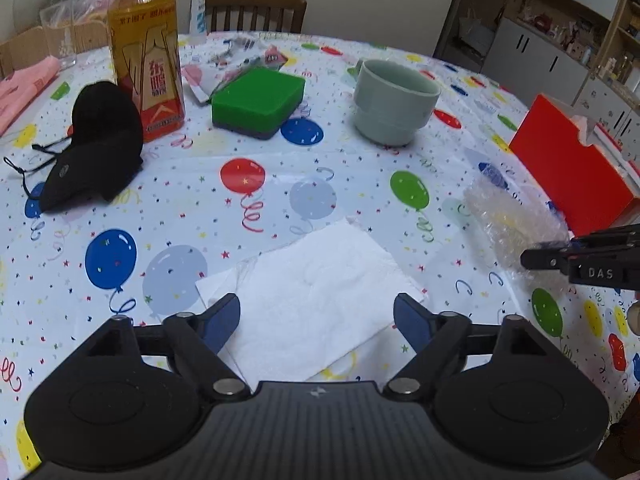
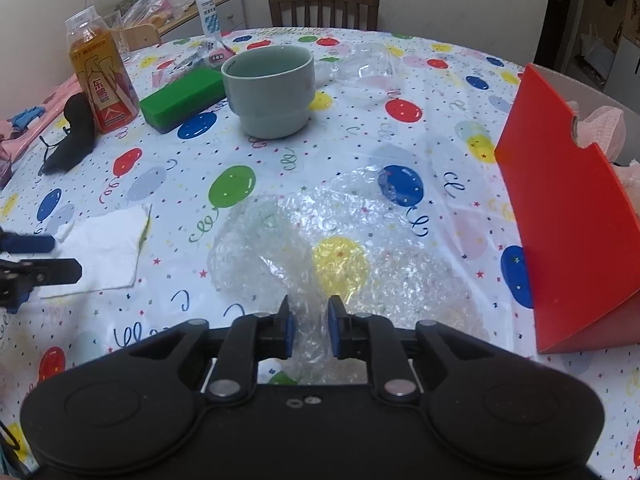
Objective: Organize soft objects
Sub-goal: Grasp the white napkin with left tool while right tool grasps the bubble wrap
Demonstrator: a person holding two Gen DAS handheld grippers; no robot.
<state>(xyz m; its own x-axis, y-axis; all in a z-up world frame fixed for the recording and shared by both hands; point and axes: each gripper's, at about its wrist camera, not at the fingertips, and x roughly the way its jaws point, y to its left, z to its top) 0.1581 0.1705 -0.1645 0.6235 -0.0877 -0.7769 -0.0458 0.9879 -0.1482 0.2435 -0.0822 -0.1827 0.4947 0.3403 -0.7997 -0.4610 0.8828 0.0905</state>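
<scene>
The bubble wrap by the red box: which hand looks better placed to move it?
The right. Its tool already has a fold of the bubble wrap between its nearly closed fingers. The left tool stands wide open over the napkin, away from the wrap.

The right tool [image 1: 528,258], seen from the left wrist view, carries the raised letters "DAS" on its black body. The drink bottle [image 1: 146,60] bears an orange label with large Chinese characters, among them "东鹏" in the right wrist view; its smaller print is too blurred to read.
</scene>
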